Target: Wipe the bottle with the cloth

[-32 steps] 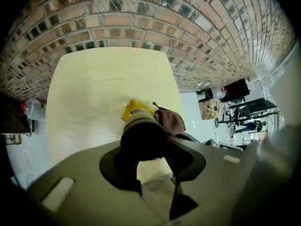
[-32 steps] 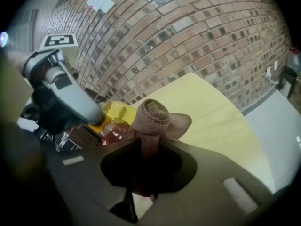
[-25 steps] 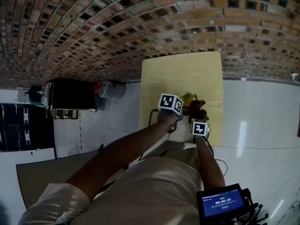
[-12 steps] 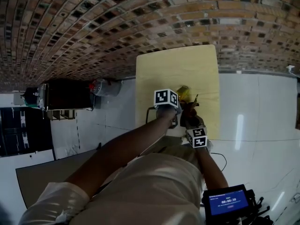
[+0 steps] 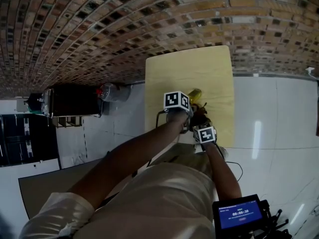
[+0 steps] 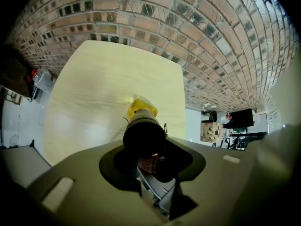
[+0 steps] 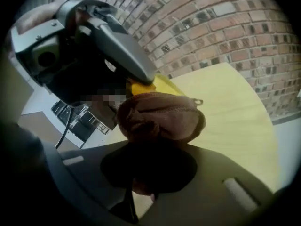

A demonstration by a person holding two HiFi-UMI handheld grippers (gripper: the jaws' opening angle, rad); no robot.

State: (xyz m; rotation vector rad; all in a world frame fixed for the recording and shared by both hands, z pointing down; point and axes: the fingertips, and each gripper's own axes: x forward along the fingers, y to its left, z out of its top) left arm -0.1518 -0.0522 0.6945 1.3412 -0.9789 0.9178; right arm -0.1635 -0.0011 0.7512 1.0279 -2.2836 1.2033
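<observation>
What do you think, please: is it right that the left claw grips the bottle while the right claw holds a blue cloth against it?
Only the colour is wrong. The cloth is reddish brown, not blue, as the right gripper view shows. The rest stands: the left claw grips the bottle while the right claw holds the cloth against it.

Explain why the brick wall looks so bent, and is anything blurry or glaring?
Head view: the wide lens bows the brick wall, and a glare streak shines on the white floor. Left gripper view: the bottle sits close, dark and soft. Right gripper view: the cloth is softly blurred, corners black.
</observation>
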